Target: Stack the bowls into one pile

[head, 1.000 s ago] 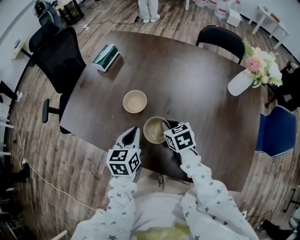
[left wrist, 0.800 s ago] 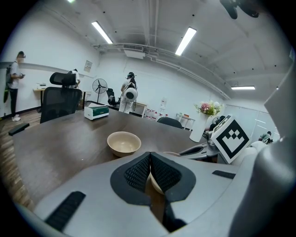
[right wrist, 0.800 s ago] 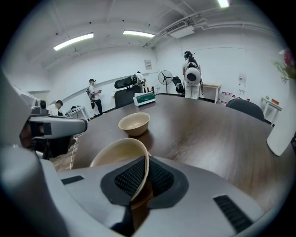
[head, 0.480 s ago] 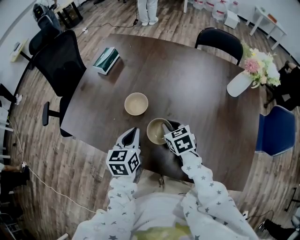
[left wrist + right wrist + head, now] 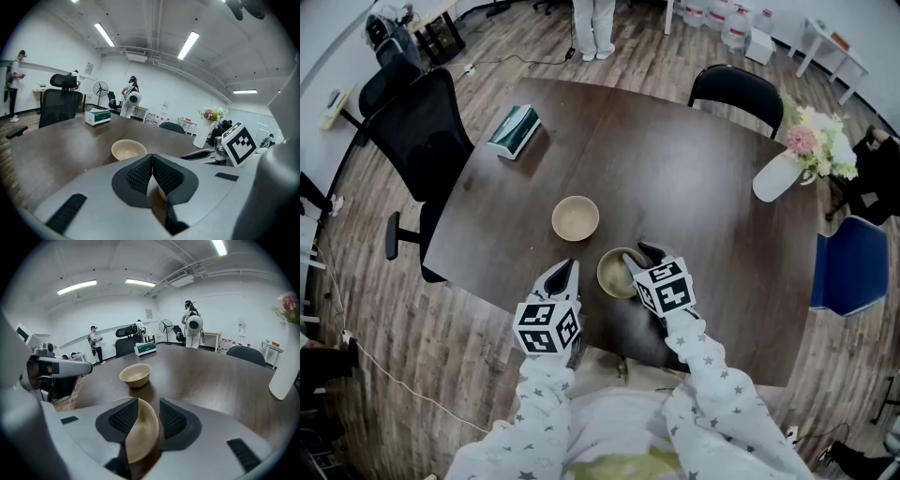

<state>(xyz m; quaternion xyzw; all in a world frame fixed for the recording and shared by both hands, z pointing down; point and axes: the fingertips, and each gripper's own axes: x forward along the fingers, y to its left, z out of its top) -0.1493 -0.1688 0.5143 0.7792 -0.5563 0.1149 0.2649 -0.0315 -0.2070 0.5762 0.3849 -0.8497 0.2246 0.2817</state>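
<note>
Your right tongs (image 5: 143,405) have just been opening and now stand spread. The wall of the near bowl (image 5: 140,439) rises between the pads, close against one and with a gap at the other, so nothing is pinched. Your left tongs (image 5: 153,157) are pressed together on nothing. In the head view they hover just beside the right tongs (image 5: 637,255), over your edge of the dark wooden tabletop (image 5: 694,169).

That tabletop stretches well ahead of both tongs. A green and white tissue box (image 5: 514,130) lies far beyond the left tongs (image 5: 567,266), near the far corner.

The far bowl (image 5: 576,217), beige and upright, stands a little ahead of the left tongs and well short of the box. From the right tongs it sits ahead and to the left (image 5: 136,374), empty and apart from everything. The near bowl (image 5: 619,272) looks to be sitting on the tabletop right at the right tongs' tips, between your two tongs.

By my reading the pile is not yet begun: two bowls are in sight, both open side up, near each other but not touching. One of them is left to be lifted and nested inside the other.
</note>
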